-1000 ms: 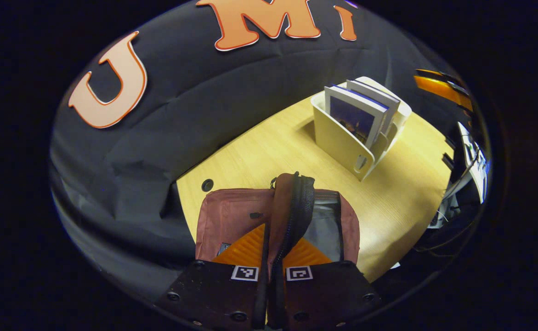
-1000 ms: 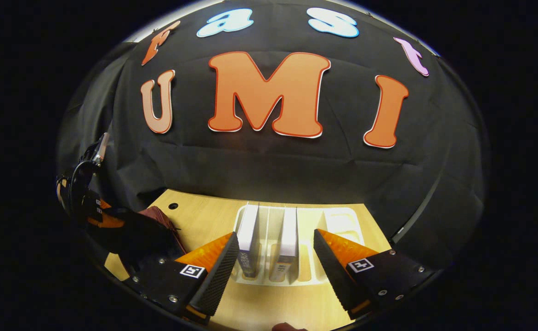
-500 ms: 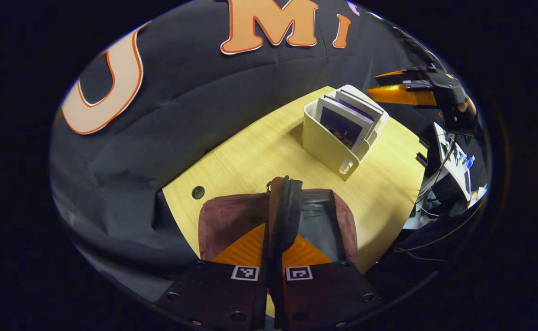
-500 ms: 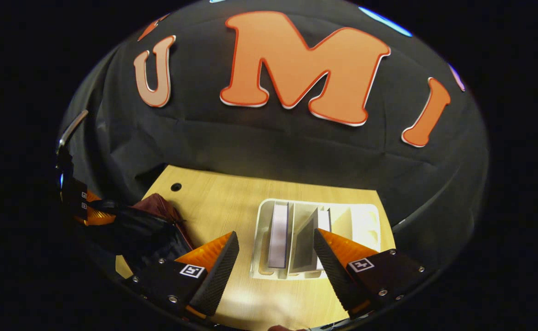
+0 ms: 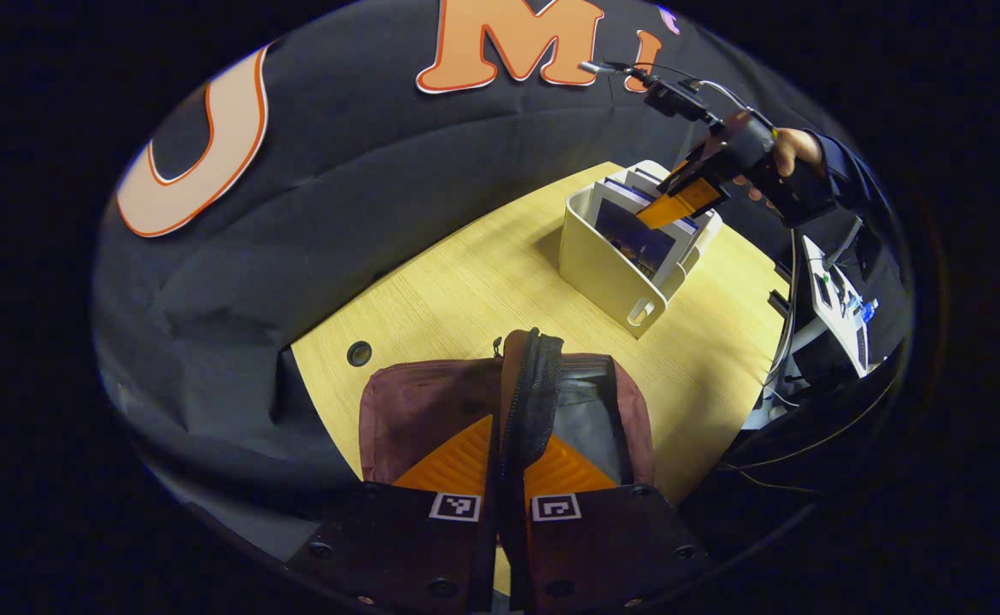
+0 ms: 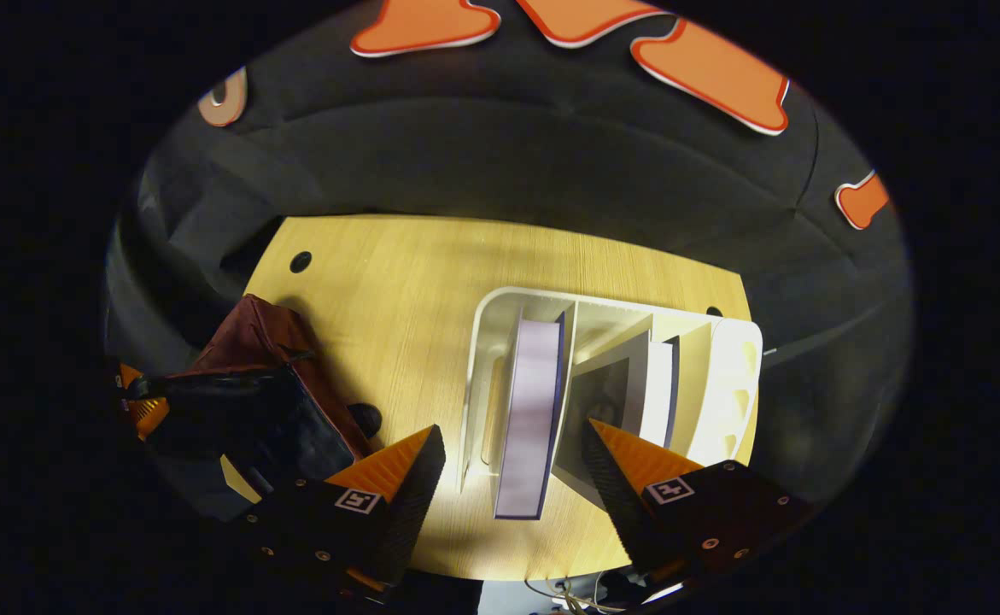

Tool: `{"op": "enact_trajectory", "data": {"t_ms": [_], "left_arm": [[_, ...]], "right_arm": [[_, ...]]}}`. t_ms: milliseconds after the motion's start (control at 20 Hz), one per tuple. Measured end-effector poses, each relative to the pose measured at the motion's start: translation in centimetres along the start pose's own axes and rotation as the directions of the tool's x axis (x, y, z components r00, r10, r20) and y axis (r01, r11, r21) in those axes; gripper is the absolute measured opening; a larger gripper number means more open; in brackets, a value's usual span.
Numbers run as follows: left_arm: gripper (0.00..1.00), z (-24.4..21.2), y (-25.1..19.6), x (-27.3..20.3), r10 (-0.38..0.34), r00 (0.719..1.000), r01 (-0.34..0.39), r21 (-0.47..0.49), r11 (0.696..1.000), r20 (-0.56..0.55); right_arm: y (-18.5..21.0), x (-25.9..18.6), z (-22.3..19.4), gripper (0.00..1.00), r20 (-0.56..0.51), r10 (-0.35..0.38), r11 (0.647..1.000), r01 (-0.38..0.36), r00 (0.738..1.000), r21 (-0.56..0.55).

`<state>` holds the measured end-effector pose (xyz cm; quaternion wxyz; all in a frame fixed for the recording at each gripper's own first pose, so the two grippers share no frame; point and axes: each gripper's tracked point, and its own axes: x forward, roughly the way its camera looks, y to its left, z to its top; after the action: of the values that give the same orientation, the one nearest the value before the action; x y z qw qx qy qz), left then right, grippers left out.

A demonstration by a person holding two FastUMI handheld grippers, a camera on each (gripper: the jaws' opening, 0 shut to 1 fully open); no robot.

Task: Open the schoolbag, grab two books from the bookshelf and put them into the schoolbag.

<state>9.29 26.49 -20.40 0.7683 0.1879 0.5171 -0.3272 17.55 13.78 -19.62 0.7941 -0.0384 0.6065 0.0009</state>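
In the left gripper view, the left gripper (image 5: pixel 512 465) is pinched on the zippered flap (image 5: pixel 534 393) of the bag (image 5: pixel 418 406), which is held up on the table (image 5: pixel 465 282); the shelf (image 5: pixel 606 273) stands well beyond.

In the right gripper view, the right gripper (image 6: pixel 512 474) is spread wide above the shelf (image 6: pixel 487 359), with 1 book (image 6: pixel 529 410) framed between its fingers and another book (image 6: pixel 657 393) further right. A centred descent is advised, so that the divider is not caught.
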Motion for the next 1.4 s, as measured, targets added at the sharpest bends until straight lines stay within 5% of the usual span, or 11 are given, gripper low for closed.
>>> {"op": "enact_trajectory", "data": {"t_ms": [200,350,400,450,550,600,900,950,1000,1150,1400], "left_arm": [[0.08,0.0,0.0,0.3,0.002,1.000,-0.002,-0.006,1.000,-0.011],[0.08,-0.1,-0.1,0.3,-0.001,1.000,0.001,-0.018,1.000,-0.019],[0.08,-0.3,-0.1,0.4,-0.001,1.000,0.000,-0.018,1.000,-0.020],[0.08,-0.3,0.0,0.5,0.002,1.000,-0.002,-0.021,1.000,-0.019],[0.08,-0.4,-0.1,0.6,-0.002,1.000,0.002,-0.028,1.000,-0.021],[0.08,-0.6,-0.1,0.7,-0.004,1.000,0.003,-0.031,1.000,-0.024],[0.08,-1.0,-0.1,1.1,-0.014,1.000,0.013,-0.045,0.999,-0.026],[0.08,-1.1,-0.2,1.1,-0.015,1.000,0.014,-0.047,0.999,-0.026],[0.08,-1.1,-0.2,1.2,-0.017,0.999,0.016,-0.046,0.999,-0.027],[0.08,-1.0,-0.2,1.0,-0.018,0.999,0.017,-0.036,0.999,-0.026],[0.08,-1.2,-0.3,1.3,-0.032,0.999,0.031,-0.046,0.998,-0.021]], "right_arm": [[-0.6,2.5,-0.1,0.81,-0.090,-0.023,1.000,0.025,0.996,0.015],[-0.9,4.0,-0.3,0.57,-0.133,-0.043,0.999,0.047,0.990,0.021],[-1.2,4.4,-0.6,0.62,-0.152,-0.052,0.998,0.057,0.987,0.024],[-1.2,4.8,-0.5,0.48,-0.163,-0.064,0.997,0.068,0.985,0.022],[-0.7,5.1,-0.4,0.38,-0.172,-0.056,0.997,0.063,0.984,0.035],[-0.3,5.0,-0.3,0.46,-0.174,-0.043,0.998,0.051,0.984,0.038],[-0.2,1.6,-0.1,0.37,-0.152,-0.018,0.997,0.030,0.988,0.073],[-0.1,0.5,0.1,0.46,-0.139,-0.005,0.996,0.017,0.990,0.089],[-0.4,-0.8,0.5,0.37,-0.120,0.003,0.995,0.008,0.993,0.096],[-1.2,-4.2,1.0,0.36,-0.052,-0.009,0.995,0.014,0.999,0.095],[-0.2,-9.8,0.0,0.36,0.026,0.069,0.989,-0.072,0.997,0.130]]}}
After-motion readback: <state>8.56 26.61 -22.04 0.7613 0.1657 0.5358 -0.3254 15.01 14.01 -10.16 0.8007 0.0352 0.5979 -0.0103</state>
